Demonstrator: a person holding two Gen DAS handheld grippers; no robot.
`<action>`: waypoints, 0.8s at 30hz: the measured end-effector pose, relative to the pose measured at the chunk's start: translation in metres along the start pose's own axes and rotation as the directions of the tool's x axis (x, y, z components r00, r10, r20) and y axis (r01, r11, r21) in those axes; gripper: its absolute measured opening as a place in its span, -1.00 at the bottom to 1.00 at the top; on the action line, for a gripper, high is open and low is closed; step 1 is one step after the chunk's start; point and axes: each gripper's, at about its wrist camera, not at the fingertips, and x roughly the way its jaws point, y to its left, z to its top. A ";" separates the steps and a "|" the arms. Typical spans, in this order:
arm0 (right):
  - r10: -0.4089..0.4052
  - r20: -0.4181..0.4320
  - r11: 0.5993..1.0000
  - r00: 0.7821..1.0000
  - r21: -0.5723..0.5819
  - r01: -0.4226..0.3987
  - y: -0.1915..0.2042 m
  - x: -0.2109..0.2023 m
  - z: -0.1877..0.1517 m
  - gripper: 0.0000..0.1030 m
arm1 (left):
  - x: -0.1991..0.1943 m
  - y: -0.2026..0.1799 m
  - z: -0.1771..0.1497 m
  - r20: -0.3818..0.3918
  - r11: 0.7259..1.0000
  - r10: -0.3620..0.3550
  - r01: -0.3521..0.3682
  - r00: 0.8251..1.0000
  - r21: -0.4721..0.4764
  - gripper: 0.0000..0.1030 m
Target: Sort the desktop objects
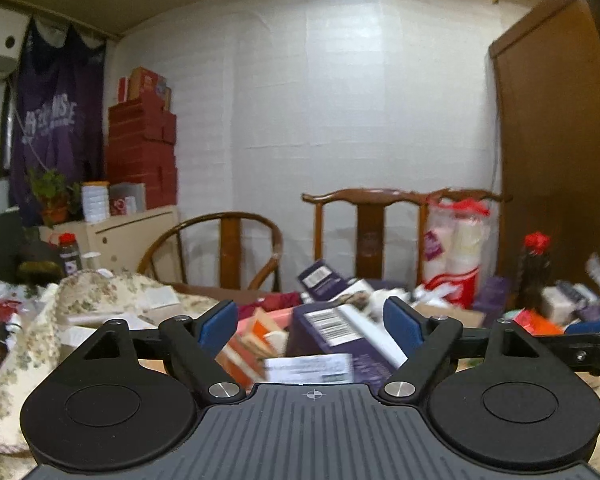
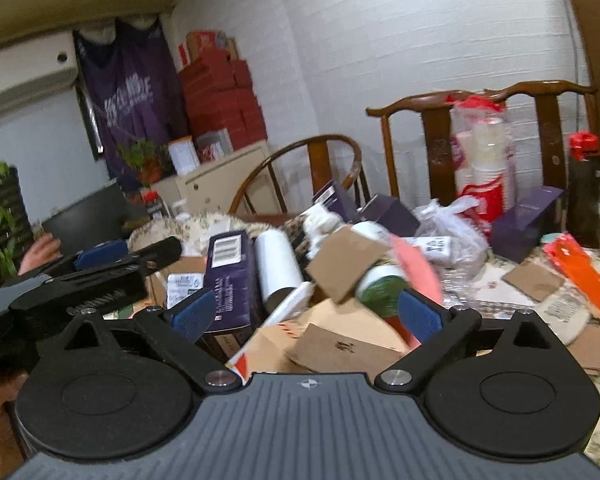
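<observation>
A heap of desktop clutter covers the table. In the left wrist view my left gripper [image 1: 310, 326] stands open above a purple box with a barcode label [image 1: 340, 332]; its blue pads [image 1: 220, 324] do not touch the box. In the right wrist view my right gripper [image 2: 305, 315] is open over flattened brown cardboard [image 2: 340, 344]. Beyond it lie the purple box [image 2: 230, 276], a white roll [image 2: 278, 266], a folded cardboard piece [image 2: 340, 264], a white jar with a green end [image 2: 380, 284] and a pink sheet [image 2: 416, 268]. The left gripper [image 2: 100, 260] shows at the left there.
Wooden chairs [image 1: 372, 224] stand behind the table against a white wall. A bagged stack of paper cups [image 2: 480, 168], a dark bottle with a red cap [image 2: 584, 192], more purple boxes [image 2: 528, 220] and an orange strip [image 2: 584, 276] sit at the right. Floral cloth [image 1: 32, 340] lies at the left.
</observation>
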 end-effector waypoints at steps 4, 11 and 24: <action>-0.047 0.020 0.999 0.999 0.024 0.047 -0.036 -0.034 -0.005 0.91 | -0.020 -0.028 0.001 0.002 0.994 -0.108 0.108 0.994 0.011 0.72; -0.290 -0.045 0.956 0.956 0.024 0.291 -0.125 -0.076 -0.039 0.91 | -0.037 -0.120 -0.024 -0.055 0.925 -0.372 0.375 0.927 0.063 0.75; -0.453 -0.208 0.854 0.867 0.180 0.489 -0.236 -0.067 -0.076 0.91 | 0.031 -0.229 -0.104 -0.260 0.866 -0.445 0.486 0.857 0.118 0.75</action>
